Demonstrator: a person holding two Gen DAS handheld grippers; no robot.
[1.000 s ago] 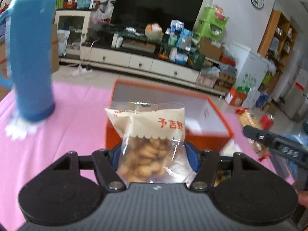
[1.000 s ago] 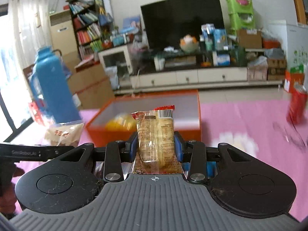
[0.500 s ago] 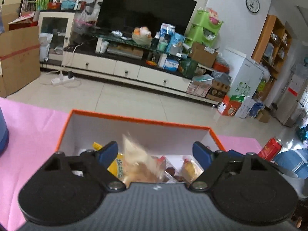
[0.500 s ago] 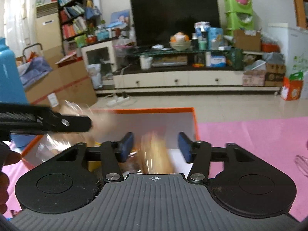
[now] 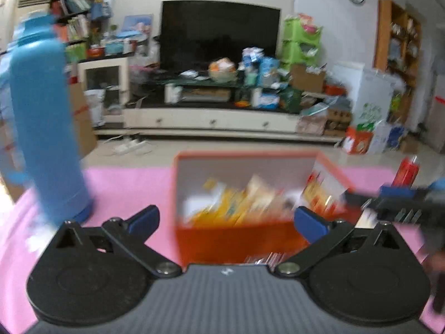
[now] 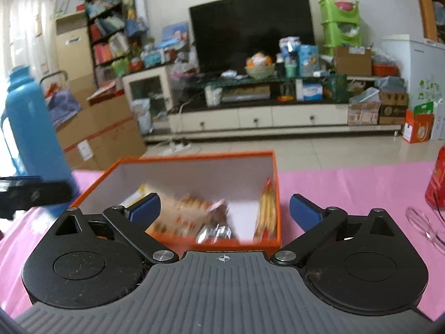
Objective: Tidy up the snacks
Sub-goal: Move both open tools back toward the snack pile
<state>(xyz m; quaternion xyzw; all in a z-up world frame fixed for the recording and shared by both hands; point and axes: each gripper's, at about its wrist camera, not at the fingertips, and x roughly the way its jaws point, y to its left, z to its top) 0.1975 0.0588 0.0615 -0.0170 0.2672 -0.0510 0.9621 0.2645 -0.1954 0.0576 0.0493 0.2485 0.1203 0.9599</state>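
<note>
An orange box [image 5: 230,239] with a white inside stands on the pink table, also in the right wrist view [image 6: 194,157]. Several snack packets [image 5: 244,203] lie in it, blurred; in the right wrist view a biscuit packet [image 6: 180,214] lies flat and another packet [image 6: 267,208] leans on the right wall. My left gripper [image 5: 226,220] is open and empty just before the box. My right gripper [image 6: 224,208] is open and empty over the box's near edge. Each gripper shows at the edge of the other's view, the right [image 5: 400,203] and the left [image 6: 30,193].
A tall blue thermos [image 5: 44,128] stands on the table left of the box, also in the right wrist view [image 6: 30,139]. A red can [image 5: 406,171] stands at the right, also in the right wrist view [image 6: 436,183]. Clear glass [image 6: 422,222] lies near it.
A second ago each gripper was shut on a snack packet. Both opened over the box and the packets dropped in. Both grippers have since pulled back, empty.
</note>
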